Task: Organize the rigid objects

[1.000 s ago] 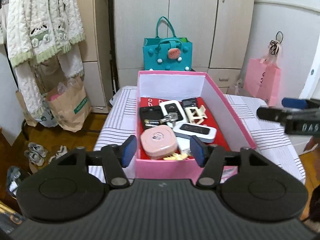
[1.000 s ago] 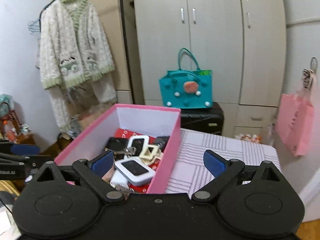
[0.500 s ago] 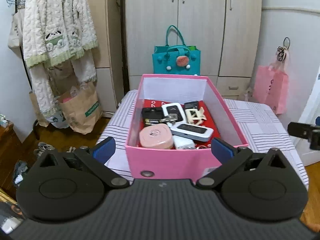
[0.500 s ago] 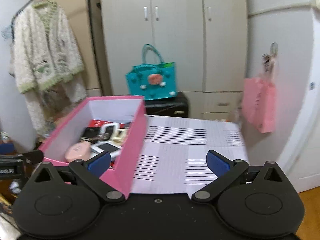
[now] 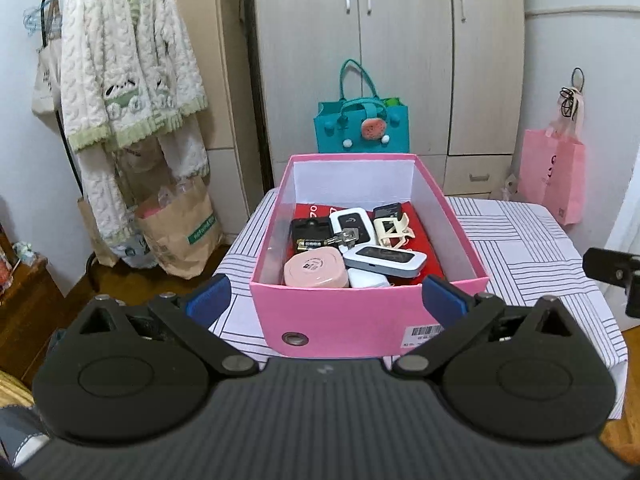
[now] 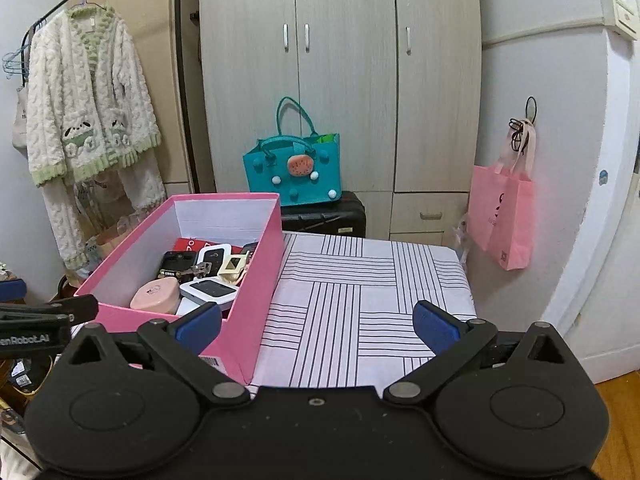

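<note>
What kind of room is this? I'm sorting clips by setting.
Most likely a bedroom or dressing corner at home: a tall wardrobe lines the back wall, a fluffy cardigan hangs on a clothes rail, and a pink box of small items sits on a cloth-covered table.

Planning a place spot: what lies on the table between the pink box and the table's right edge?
Nothing: in the right wrist view the striped tablecloth beside the pink box is bare.

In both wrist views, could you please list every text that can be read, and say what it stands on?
"enRobot.AI": on the left gripper, start cut off by the frame edge.
Barcode sticker on the pink box: too small.
Green print on the brown paper bag: blurred.
White print on the red packet: partly hidden, unreadable.
</note>
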